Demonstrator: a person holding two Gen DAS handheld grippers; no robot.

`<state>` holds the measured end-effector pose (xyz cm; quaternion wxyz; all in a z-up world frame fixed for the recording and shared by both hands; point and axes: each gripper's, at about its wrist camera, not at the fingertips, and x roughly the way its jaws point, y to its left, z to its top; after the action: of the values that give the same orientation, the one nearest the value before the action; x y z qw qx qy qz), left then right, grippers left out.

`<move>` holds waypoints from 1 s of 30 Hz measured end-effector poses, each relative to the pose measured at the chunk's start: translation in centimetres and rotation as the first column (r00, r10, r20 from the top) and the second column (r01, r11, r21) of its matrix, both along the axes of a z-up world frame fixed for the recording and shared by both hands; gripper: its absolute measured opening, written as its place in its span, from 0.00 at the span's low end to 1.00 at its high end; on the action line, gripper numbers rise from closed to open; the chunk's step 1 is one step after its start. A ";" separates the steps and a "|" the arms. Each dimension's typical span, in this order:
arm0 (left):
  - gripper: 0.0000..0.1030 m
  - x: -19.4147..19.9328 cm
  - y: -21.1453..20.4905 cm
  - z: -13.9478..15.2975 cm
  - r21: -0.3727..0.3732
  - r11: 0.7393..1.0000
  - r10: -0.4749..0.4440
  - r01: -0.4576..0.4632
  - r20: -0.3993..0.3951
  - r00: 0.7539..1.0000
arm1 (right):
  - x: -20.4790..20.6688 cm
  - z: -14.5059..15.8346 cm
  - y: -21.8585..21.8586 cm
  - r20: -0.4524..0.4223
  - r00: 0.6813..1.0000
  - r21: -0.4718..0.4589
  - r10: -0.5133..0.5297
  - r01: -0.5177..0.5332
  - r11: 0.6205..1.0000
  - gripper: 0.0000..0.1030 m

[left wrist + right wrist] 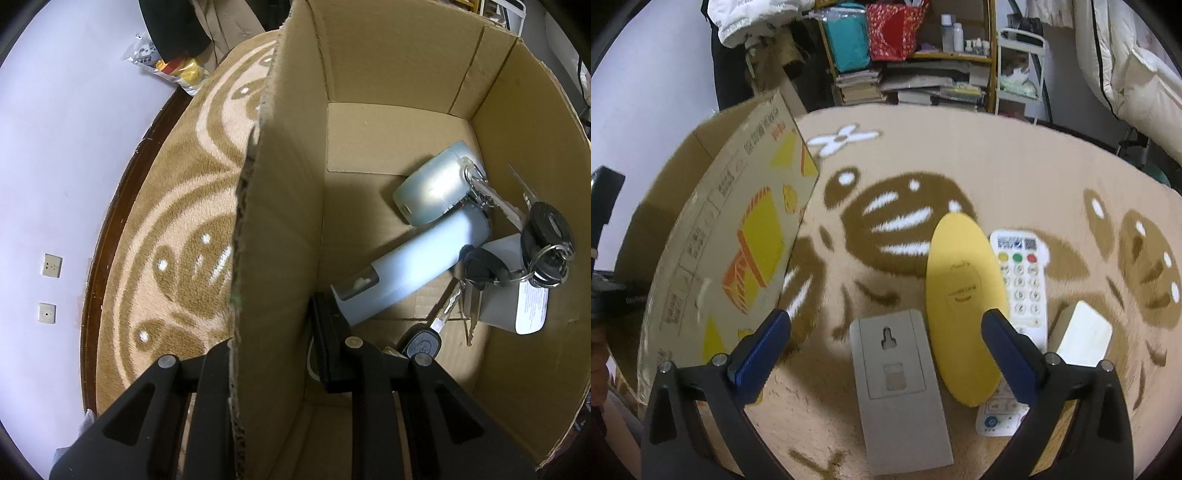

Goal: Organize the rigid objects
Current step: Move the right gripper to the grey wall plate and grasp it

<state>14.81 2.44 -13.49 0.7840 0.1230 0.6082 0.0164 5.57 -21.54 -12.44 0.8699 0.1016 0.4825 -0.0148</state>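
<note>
The wall of a brown corrugated cardboard box (280,229) is straddled by the left gripper (273,354): one black finger sits outside over the beige and brown patterned carpet (184,206), the other inside the box, and the wall appears to be clamped between them. On the box floor, a pale blue cylindrical bottle (410,269) is seen lying on its side, with a pale blue rounded case (432,188) just behind it. Bunches of metal keys with black heads (546,240) are spread across a white rounded container (506,284) near the right wall, and a black key fob (423,341) lies close to the inner finger.

In the right wrist view, the right gripper (886,347) is held with its blue-padded fingers (761,354) wide apart and nothing between them. Beneath it on the carpet, a grey rectangular remote-like device (897,387) is laid flat. Beside that, a yellow oval case (964,302) is seen resting partly over a white remote control with coloured buttons (1023,273). A small white rectangular block (1082,332) lies just right of the remote. The printed outer side of the box stands at the left.
</note>
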 end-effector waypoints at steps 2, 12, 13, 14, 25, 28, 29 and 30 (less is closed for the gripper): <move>0.19 0.0 0.0 0.0 0.000 1.000 0.001 -0.001 0.000 1.000 | 0.0 -0.3 0.0 -0.006 1.000 0.029 0.004 -0.004 1.000 1.00; 0.19 -0.1 -0.2 -0.1 0.000 1.000 0.000 0.000 0.000 1.000 | 0.3 -1.5 0.9 -0.073 0.997 0.000 0.030 -0.030 1.000 0.77; 0.19 -0.1 -0.2 -0.1 -0.001 1.000 0.001 -0.001 0.000 1.000 | 0.4 -1.5 1.0 -0.076 0.997 -0.007 0.032 -0.033 0.999 0.77; 0.19 -0.1 -0.2 -0.2 -0.002 1.000 0.001 -0.001 0.000 1.000 | 0.4 -1.5 1.1 -0.079 0.996 -0.010 0.035 -0.036 0.999 0.77; 0.19 -0.1 -0.3 -0.2 0.001 1.000 0.000 0.000 0.000 1.000 | 0.3 -2.5 1.5 -0.103 0.995 -0.058 0.018 -0.024 0.998 0.52; 0.19 0.0 -0.3 -0.2 0.002 1.000 0.000 0.000 -0.001 1.000 | 0.2 -2.2 1.2 -0.083 0.997 -0.061 0.006 -0.011 0.998 0.51; 0.19 0.0 -0.2 -0.2 0.001 1.000 0.000 0.000 -0.001 1.000 | 0.1 -2.0 1.1 -0.078 0.997 -0.063 0.003 -0.008 0.998 0.51; 0.19 0.0 -0.3 -0.2 0.001 1.000 0.001 -0.001 -0.001 1.000 | 0.2 -2.0 1.1 -0.073 0.997 -0.066 0.000 -0.005 0.998 0.51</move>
<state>14.76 2.19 -13.69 0.7836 0.1231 0.6087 0.0168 5.72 -20.49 -14.40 0.8546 0.0715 0.5133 -0.0336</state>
